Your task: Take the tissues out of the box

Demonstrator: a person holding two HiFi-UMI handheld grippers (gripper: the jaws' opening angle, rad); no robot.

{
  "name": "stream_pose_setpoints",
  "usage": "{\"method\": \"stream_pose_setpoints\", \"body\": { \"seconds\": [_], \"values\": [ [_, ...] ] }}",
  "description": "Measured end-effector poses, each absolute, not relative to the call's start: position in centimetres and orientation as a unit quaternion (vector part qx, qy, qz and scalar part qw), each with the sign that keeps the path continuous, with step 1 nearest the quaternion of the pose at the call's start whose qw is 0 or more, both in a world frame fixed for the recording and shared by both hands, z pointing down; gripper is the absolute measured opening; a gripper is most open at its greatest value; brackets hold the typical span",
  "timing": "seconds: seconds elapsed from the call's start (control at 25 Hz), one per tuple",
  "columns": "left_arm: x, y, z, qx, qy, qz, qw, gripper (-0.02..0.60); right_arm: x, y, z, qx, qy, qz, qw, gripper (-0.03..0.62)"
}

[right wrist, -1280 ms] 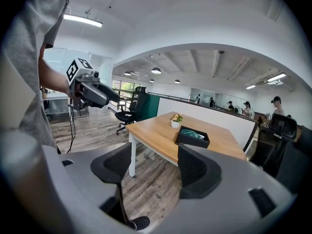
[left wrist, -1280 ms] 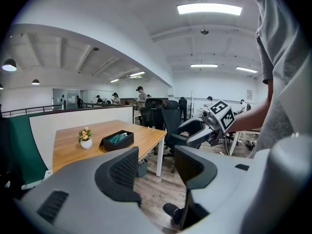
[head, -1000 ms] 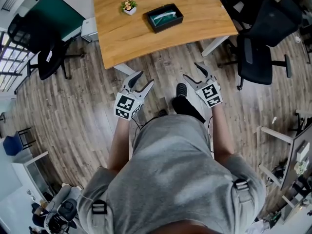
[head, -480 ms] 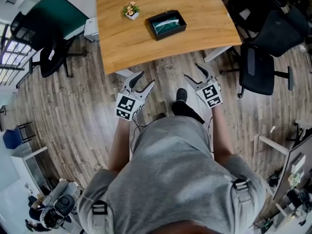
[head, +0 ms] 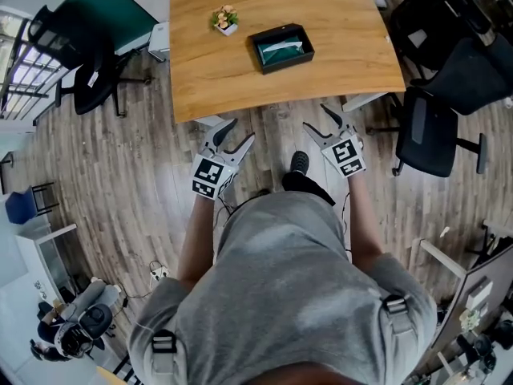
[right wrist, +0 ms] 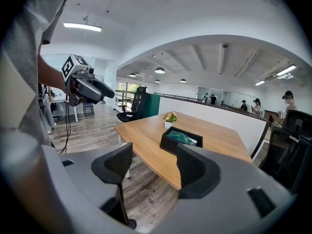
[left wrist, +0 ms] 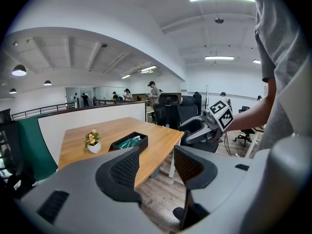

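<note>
Left gripper [head: 240, 130] and right gripper [head: 314, 118] both gape empty, near side of the table [head: 216, 87]; black box [head: 287, 63] sits mid-table beyond, and I judge its tissues [head: 291, 46] light, soft, tearable: pinch the raised top fold.

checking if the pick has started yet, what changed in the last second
The person has stepped nearer the table: it and the tissue box sit lower in the head view. Nothing was gripped or released. The left gripper and right gripper stay open and empty; the tissue box stays beside the plant.
</note>
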State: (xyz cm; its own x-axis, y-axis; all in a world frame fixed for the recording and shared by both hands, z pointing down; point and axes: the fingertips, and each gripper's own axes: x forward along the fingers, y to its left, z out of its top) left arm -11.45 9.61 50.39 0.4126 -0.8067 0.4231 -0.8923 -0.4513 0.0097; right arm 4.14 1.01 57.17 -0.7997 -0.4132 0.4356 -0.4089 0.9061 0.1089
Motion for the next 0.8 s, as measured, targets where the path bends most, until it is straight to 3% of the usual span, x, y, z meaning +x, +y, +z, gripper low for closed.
{"method": "stream_pose_setpoints", "body": {
  "seconds": [0.8],
  "values": [
    [-8.0, 2.3, 49.8, 0.816, -0.534, 0.195, 0.107, 0.238, 5.1, -7.2, 57.7, 0.168, -0.960, -0.023, 0.224, 0.293]
  ]
}}
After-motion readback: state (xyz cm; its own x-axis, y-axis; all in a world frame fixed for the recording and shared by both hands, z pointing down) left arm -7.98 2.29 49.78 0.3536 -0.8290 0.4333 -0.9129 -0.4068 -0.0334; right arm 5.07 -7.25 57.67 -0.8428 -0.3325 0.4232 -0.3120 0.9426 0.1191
